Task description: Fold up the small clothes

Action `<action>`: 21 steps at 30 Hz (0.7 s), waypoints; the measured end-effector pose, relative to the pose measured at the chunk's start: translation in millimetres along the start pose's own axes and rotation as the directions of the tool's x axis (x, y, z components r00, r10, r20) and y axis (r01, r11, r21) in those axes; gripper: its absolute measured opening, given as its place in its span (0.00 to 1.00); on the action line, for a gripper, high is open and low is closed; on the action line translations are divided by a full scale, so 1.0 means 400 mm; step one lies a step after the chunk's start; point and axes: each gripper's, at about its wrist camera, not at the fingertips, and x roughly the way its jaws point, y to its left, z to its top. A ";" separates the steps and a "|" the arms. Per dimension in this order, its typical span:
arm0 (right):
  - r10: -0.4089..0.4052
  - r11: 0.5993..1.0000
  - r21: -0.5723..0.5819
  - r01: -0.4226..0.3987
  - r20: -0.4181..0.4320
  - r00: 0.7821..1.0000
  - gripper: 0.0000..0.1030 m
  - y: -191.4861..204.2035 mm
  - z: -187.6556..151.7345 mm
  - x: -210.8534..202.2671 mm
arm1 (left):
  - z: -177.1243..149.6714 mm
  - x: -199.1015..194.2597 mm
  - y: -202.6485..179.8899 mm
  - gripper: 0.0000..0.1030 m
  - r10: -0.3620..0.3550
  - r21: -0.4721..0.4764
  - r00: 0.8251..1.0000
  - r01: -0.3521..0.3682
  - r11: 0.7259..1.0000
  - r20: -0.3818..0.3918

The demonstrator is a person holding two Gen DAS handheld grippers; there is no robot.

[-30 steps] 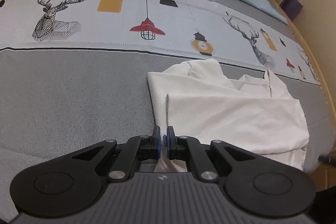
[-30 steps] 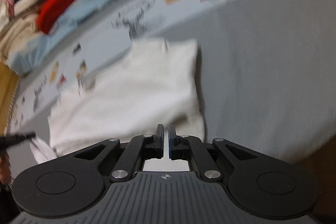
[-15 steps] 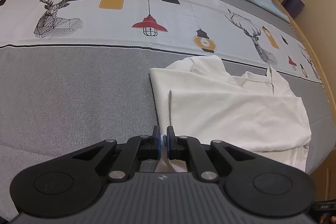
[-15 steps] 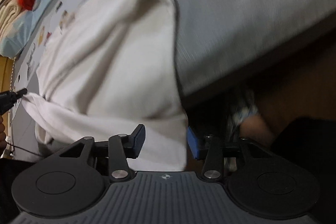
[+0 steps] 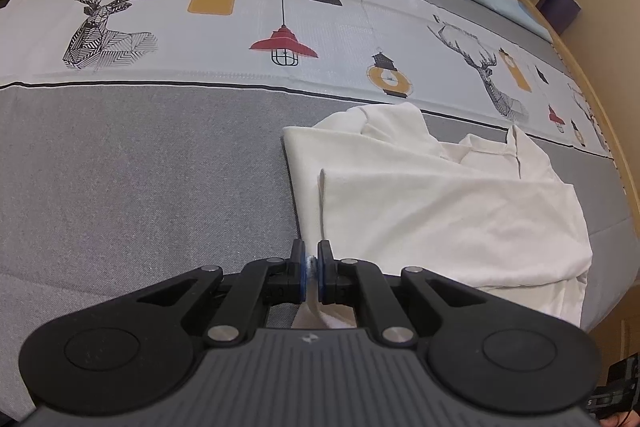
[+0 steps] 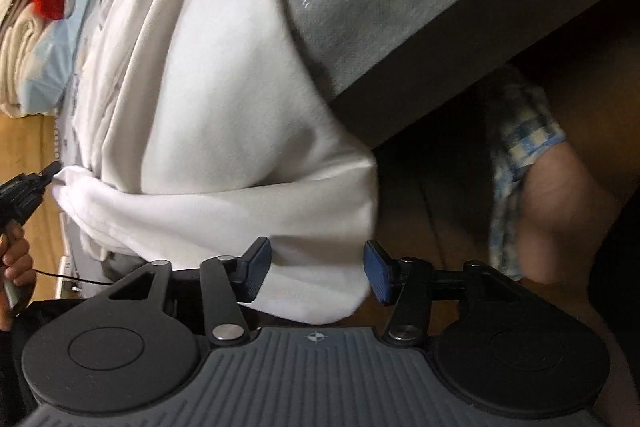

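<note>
On the near right part of the grey fabric bed cover (image 5: pixel 132 195) lies the white cotton collared shirt (image 5: pixel 440 211), partly folded, its collar toward the far printed band and its lower hem spilling over the bed's near edge. Of the two tongs, the left gripper (image 5: pixel 311 269) is clamped tight on a pinch of the shirt's near left corner, while the right gripper (image 6: pixel 316 271) sits down by the drooping hem with its jaws opening, the white cloth hanging between the blue pads (image 6: pixel 256 269) but not pressed by them as far as I can see. My worry is that hanging portion: if the right jaws close on only the top layer, or on air beside the hem, a lift would probably peel the fold apart. With one corner pinned and the other loose, a pull could also skew the shirt or drag it further off the edge. A bare knee (image 6: pixel 560 211) stands close on the right, so a swing there might catch it.
</note>
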 end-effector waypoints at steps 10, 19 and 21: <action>-0.027 0.990 -0.138 0.035 0.058 0.998 0.00 0.041 -0.003 -0.024 | -0.004 -0.007 -0.001 0.05 -0.012 -0.001 1.000 0.012 1.000 0.011; -0.061 0.987 -0.138 0.078 0.123 0.991 0.25 0.059 -0.006 -0.050 | -0.002 -0.010 -0.004 0.05 -0.018 -0.006 1.000 0.018 1.000 0.014; -0.094 0.912 -0.379 0.159 0.183 0.979 0.25 0.153 -0.045 -0.053 | -0.001 -0.010 -0.005 0.05 -0.018 -0.005 1.000 0.018 1.000 0.013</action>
